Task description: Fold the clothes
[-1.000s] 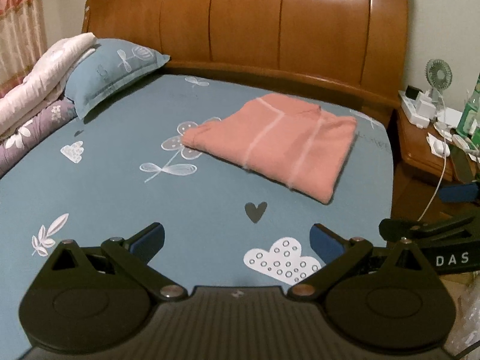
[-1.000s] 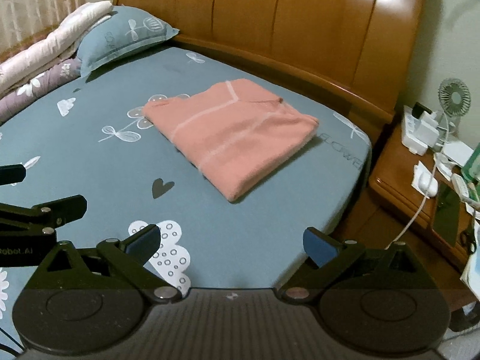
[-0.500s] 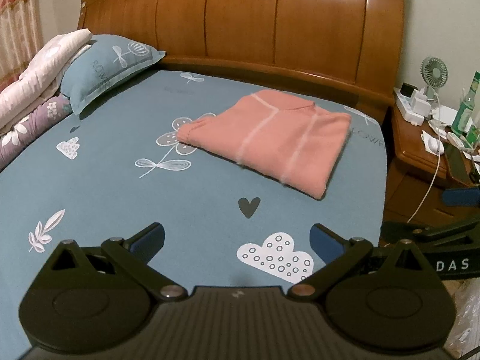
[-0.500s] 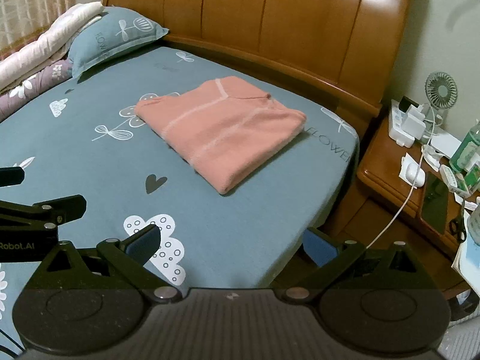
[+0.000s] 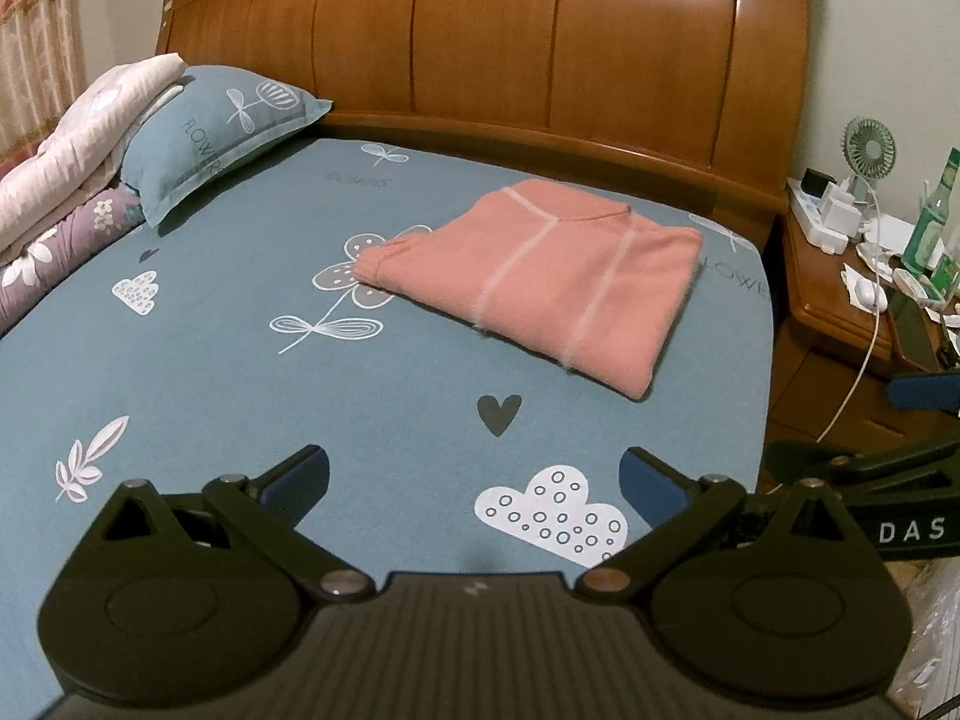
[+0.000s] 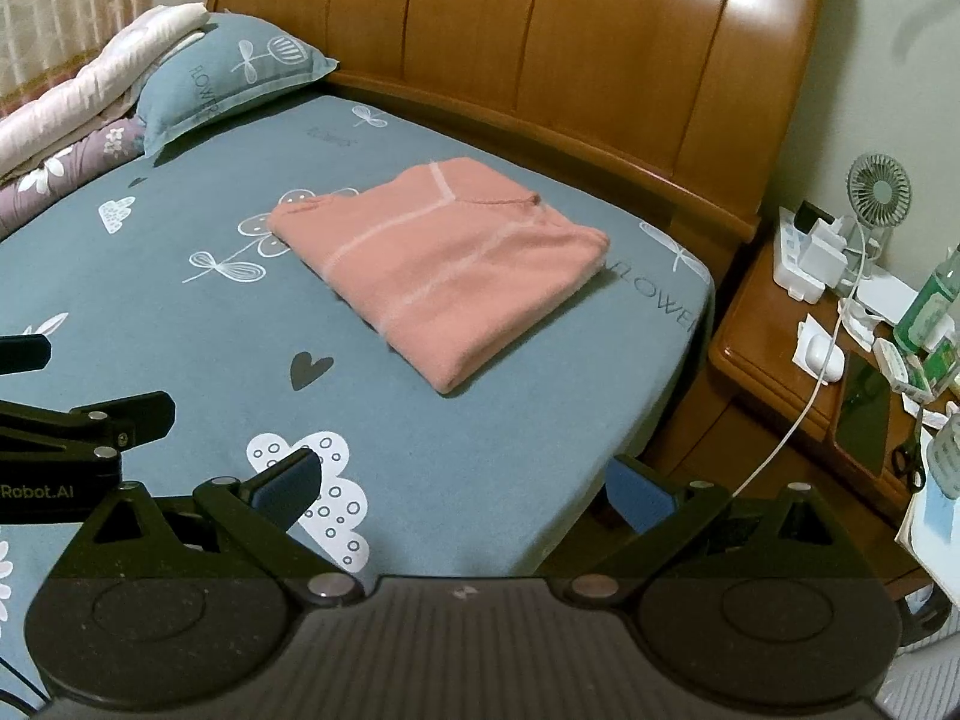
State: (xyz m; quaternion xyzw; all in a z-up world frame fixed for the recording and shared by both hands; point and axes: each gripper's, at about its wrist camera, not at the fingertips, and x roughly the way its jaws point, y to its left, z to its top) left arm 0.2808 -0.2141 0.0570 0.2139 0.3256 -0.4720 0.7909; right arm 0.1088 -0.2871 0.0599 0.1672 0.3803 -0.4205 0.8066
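The pink garment (image 5: pixel 534 282) lies folded into a flat, squarish stack on the bed (image 5: pixel 240 372), toward the head end and nearer the side with the nightstand (image 6: pixel 798 348), its edges fairly even and pale stripes running across the top layer. It sits on the blue printed sheet, apart from the blue pillow (image 5: pixel 210 132) and the rolled quilts (image 5: pixel 78 138) at the far corner, and short of the wooden headboard (image 5: pixel 540 42). Nothing touches it. The left hand-held gripper (image 5: pixel 474 477) hovers low over the foot end of the sheet, near a white cloud print, with its blue-padded fingers spread wide and empty; the right hand-held gripper (image 6: pixel 462 480) is level with it at the bed's edge, likewise spread and holding nothing. Both are well apart from the garment. By the look of the stack, the folding of this piece seems finished, so the step in hand is probably the pause after release. If more clothes remain, the next move calls for fetching another item, though none shows in either view; otherwise only a light tidy of the stack's looser left edge might be worthwhile.
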